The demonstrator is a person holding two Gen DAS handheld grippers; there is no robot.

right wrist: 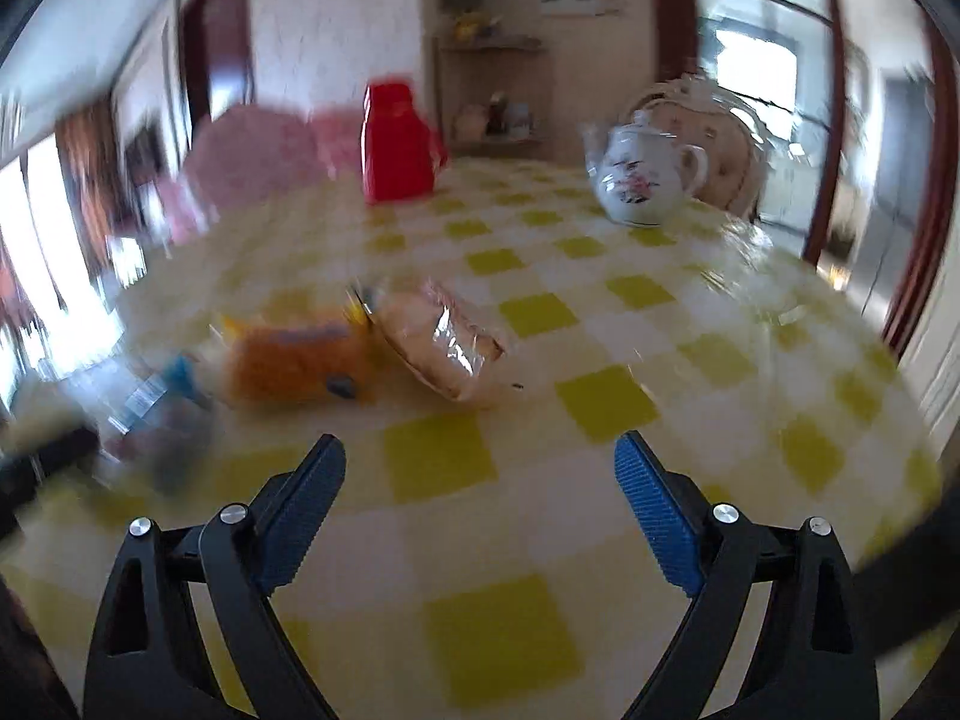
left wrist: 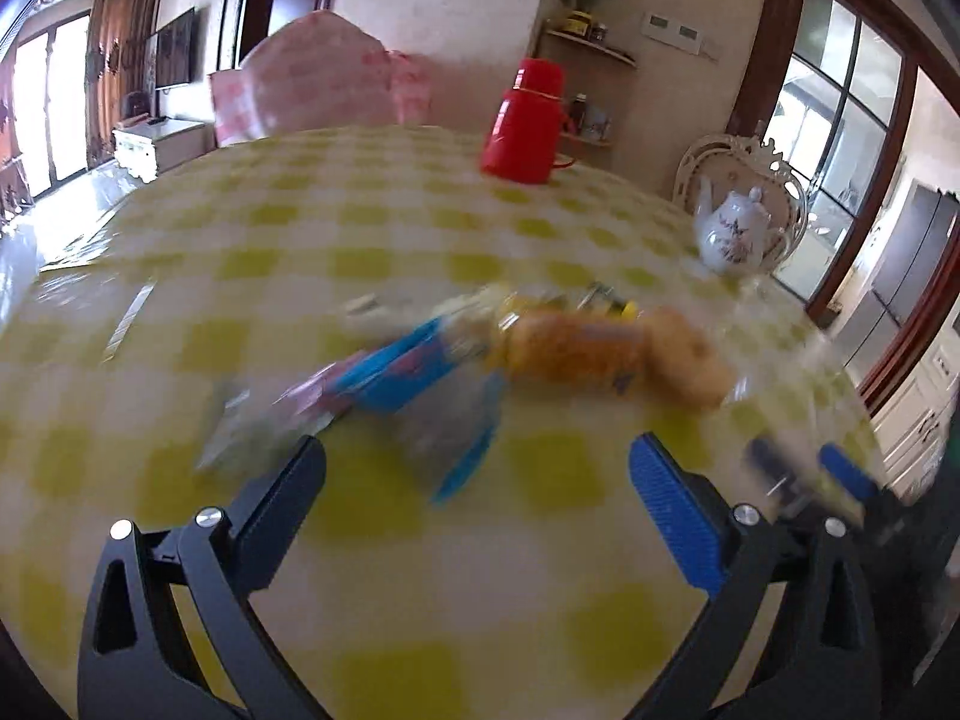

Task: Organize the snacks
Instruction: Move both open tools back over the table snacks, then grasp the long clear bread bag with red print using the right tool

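Several snack packets lie in a loose pile on the yellow-checked tablecloth [left wrist: 372, 540]. In the left wrist view I see an orange packet [left wrist: 576, 348], a wrapped bread bun [left wrist: 690, 363] at its right, and blue packets [left wrist: 396, 375] at its left. My left gripper [left wrist: 477, 462] is open and empty, just short of the pile. In the right wrist view the orange packet [right wrist: 294, 363] and a clear-wrapped bread [right wrist: 447, 348] lie ahead to the left. My right gripper [right wrist: 480, 459] is open and empty, short of them. Both views are motion-blurred.
A red thermos [left wrist: 525, 120] stands at the back of the table and also shows in the right wrist view [right wrist: 396, 141]. A white flowered teapot [left wrist: 735, 231] stands at the right edge, near a white chair back [left wrist: 780, 180]. Pink chair covers [left wrist: 318, 78] are behind the table.
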